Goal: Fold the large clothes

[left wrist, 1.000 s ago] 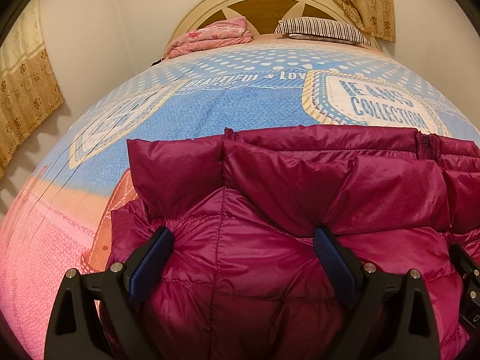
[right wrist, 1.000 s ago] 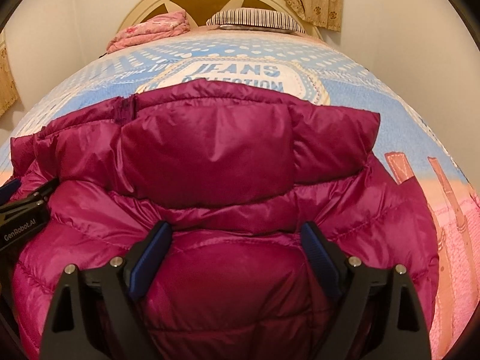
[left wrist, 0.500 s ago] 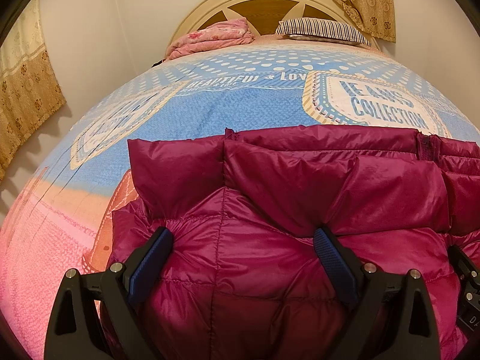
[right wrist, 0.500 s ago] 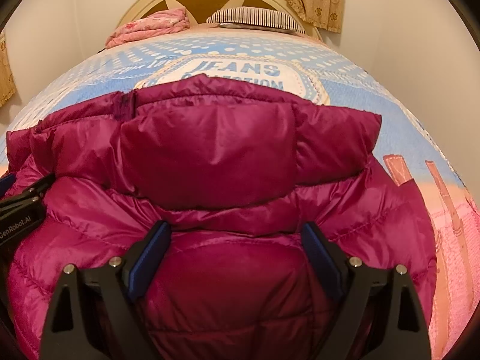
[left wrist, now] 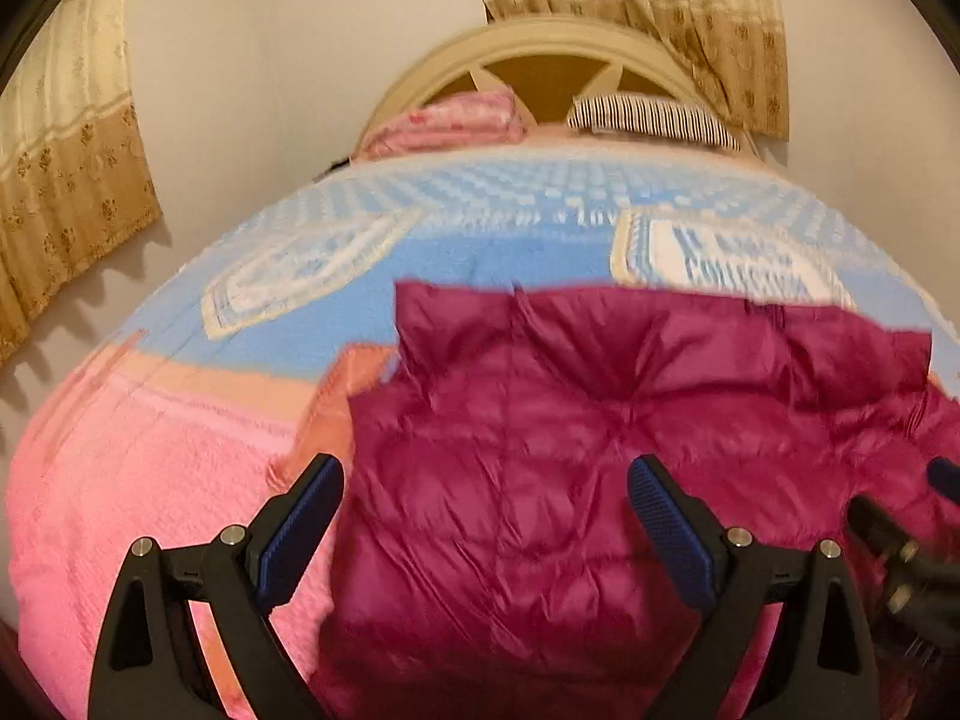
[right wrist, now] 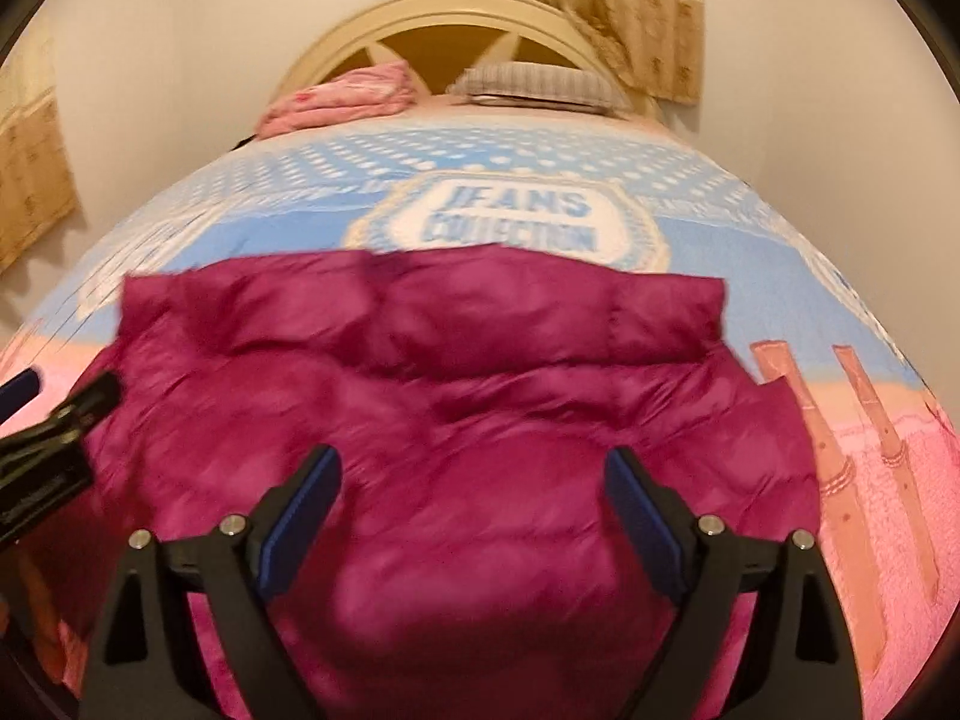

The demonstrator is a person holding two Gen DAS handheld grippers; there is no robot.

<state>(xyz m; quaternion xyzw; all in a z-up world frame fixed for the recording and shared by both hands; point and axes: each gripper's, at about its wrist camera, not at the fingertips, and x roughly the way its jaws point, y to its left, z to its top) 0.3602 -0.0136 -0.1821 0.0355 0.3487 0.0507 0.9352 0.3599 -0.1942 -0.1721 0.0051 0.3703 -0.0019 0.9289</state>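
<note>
Both views are smeared with blur, yet the magenta down jacket is plain enough: a puffy, quilted thing of glossy, crinkled fabric, stitched into soft padded bands, lying in the middle of the near half of the bed, its far edge a straight padded roll across the blue part of the cover. The left tongs are spread wide, black arms tipped with blue ribbed pads, gripping nothing, over the jacket's left portion with the left pad above the pink cover. The right tongs stand just as wide apart, unclenched, above the jacket's smooth rounded bulge; the other tool's black body shows at the left edge. The bedspread has a nubby, towel-like weave, pink near, blue far, with a white badge reading JEANS. At the far end a folded pink blanket and a striped pillow lie against the arched cream headboard
</note>
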